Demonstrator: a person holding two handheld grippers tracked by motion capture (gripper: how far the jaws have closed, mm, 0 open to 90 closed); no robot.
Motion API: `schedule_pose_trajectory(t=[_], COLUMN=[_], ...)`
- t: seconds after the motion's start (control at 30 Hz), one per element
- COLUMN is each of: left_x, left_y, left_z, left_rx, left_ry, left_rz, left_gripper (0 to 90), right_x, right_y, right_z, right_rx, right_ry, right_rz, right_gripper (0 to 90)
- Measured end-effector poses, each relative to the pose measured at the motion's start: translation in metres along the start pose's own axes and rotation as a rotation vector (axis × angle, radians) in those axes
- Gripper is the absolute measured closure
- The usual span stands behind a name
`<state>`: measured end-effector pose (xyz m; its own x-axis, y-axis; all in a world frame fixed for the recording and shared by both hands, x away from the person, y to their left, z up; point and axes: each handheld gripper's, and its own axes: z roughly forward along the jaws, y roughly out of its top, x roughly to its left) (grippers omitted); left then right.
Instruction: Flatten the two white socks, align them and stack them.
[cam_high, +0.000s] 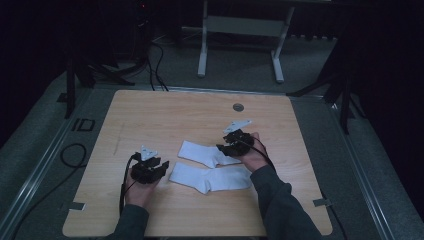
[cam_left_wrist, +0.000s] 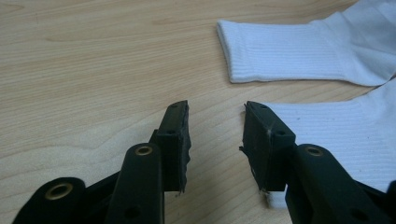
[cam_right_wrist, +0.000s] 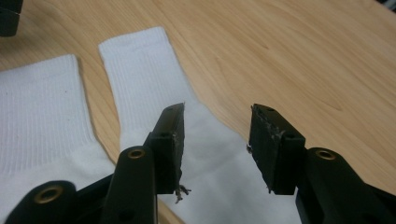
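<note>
Two white socks (cam_high: 210, 179) lying crosswise, cuffs pointing left, both grippers' fingers apart

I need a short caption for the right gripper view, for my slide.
Open right gripper poised over the far sock, the near sock beside it on the table.

A light wooden table (cam_high: 150, 115) carries two white socks — the far sock (cam_high: 202, 153) and the near sock (cam_high: 210, 178) — lying flat, side by side.

Wooden table (cam_high: 150, 115), round grommet (cam_high: 238, 107), white frame (cam_high: 240, 30).
</note>
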<state>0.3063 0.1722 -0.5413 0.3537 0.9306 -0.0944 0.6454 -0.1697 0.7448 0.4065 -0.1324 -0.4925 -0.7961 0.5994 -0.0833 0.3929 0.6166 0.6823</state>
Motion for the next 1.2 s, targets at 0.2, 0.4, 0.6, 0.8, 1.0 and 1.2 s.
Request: schedule_pose_trajectory(t=[0.2, 0.4, 0.6, 0.8, 1.0, 1.2], left_x=[0.0, 0.0, -0.001, -0.001, 0.0, 0.001], left_y=[0.0, 0.0, -0.001, -0.001, -0.001, -0.001], left_z=[0.001, 0.002, 0.002, 0.002, 0.002, 0.001], left_rx=[0.007, 0.01, 0.007, 0.007, 0.006, 0.003], left_ry=[-0.005, -0.003, -0.002, -0.003, -0.001, -0.003], left_rz=[-0.002, -0.001, -0.002, -0.002, -0.006, -0.013], left_gripper=[60.2, 60.0, 60.0, 60.2, 60.2, 60.2], right_x=[0.007, 0.013, 0.021, 0.028, 0.036, 0.034], right_y=[0.005, 0.01, 0.018, 0.021, 0.019, 0.017], right_z=[0.017, 0.033, 0.044, 0.06, 0.081, 0.085], right_rx=[0.025, 0.052, 0.073, 0.098, 0.153, 0.142], right_ry=[0.025, 0.045, 0.057, 0.082, 0.094, 0.115], right_rz=[-0.013, -0.03, -0.057, -0.062, -0.067, -0.04], right_gripper=[55.2, 55.1, 54.9, 53.8, 51.4, 56.2])
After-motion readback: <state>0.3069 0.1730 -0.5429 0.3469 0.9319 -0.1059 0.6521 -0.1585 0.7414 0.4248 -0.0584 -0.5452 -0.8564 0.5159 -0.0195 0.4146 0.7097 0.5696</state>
